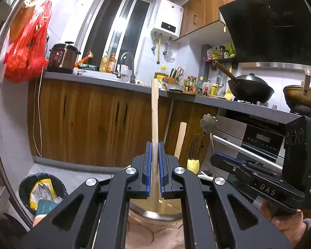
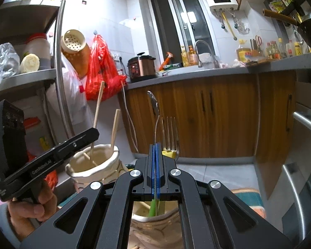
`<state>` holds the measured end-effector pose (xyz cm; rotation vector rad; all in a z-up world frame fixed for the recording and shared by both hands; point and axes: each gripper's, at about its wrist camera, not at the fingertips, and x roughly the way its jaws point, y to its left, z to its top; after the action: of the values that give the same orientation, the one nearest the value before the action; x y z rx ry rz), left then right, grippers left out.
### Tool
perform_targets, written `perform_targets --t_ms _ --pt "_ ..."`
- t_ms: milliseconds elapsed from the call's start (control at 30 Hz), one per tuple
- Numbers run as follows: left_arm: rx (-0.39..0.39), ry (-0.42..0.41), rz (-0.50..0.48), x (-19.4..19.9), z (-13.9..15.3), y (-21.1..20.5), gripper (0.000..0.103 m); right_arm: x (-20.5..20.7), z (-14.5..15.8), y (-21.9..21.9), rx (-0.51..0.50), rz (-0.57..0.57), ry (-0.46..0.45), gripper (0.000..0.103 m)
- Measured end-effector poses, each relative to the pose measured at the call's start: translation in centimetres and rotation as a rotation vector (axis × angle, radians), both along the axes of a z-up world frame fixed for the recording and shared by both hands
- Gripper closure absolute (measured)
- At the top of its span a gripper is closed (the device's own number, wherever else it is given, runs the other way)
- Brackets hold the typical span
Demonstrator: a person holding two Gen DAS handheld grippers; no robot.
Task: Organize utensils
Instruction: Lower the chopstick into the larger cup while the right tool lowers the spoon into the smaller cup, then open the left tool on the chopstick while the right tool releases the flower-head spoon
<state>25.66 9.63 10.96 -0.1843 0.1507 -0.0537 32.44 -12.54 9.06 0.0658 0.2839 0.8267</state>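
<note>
Wooden and pale, a chopstick [image 1: 154,112] stands upright between my left gripper [image 1: 154,161] jaws, which are pressed together on its shaft. Its lower end reaches down into a cream ceramic holder [image 2: 93,164] below me, where a second chopstick [image 1: 180,139] leans just beside it. My right gripper [image 2: 156,161] pinches the thin stem of a metal spoon [image 2: 154,108] — bowl up, handle running down between the blue pads toward a patterned jar [image 2: 155,226] beneath, where a green handle [image 2: 153,207] shows at the rim. A fork [image 2: 171,132] stands tines-up just beside the spoon, its base hidden behind my jaws, near something yellow [image 2: 169,154]. From the left wrist view, the spoon's flower-shaped end [image 1: 208,122] shows above the right gripper. Behind it all runs the grey counter [image 1: 89,78] over brown cabinets — a black wok [image 1: 249,89] sits well off to one side, a red bag [image 1: 29,47] hangs at the other.
</note>
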Motion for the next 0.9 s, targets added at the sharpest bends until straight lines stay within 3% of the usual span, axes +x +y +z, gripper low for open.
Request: perform_targets --t_ms 400,900 --pt "-0.029 0.053 -0.028 -0.4 -0.7 1.1 0.097 0.0 -0.8 -0.7 -0.026 -0.005 0.035 0.101" --pt "0.011 0.081 -0.026 -0.7 0.2 1.1 0.095 0.4 -1.6 0.3 -0.124 -0.014 0.073 0.101"
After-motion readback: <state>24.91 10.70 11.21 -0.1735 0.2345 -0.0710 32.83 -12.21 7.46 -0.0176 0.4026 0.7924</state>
